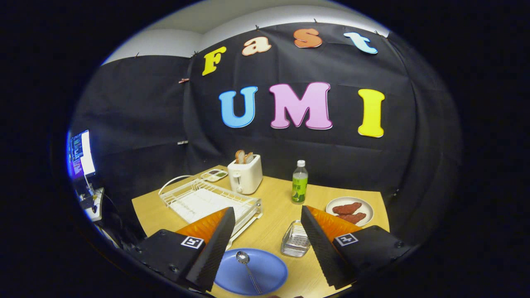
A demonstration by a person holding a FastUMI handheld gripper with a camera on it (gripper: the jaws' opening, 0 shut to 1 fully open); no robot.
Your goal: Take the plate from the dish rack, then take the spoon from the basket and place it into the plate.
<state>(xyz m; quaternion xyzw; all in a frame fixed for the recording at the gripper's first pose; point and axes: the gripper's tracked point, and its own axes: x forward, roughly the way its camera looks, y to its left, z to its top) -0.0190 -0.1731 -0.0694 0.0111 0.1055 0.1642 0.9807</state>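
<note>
The gripper (267,231) stands wide open with nothing between its fingers; below and between them, at the near edge of the pale wooden desk (273,223), a round blue plate (265,271) carries the silver metal spoon (247,267); just beyond sits a small perforated metal basket (295,244); the white wire dish rack (207,200) lies toward the left edge; farther back stand a white toaster (245,174), a green-labelled bottle (299,183) and a white plate of reddish meat (350,211).
</note>
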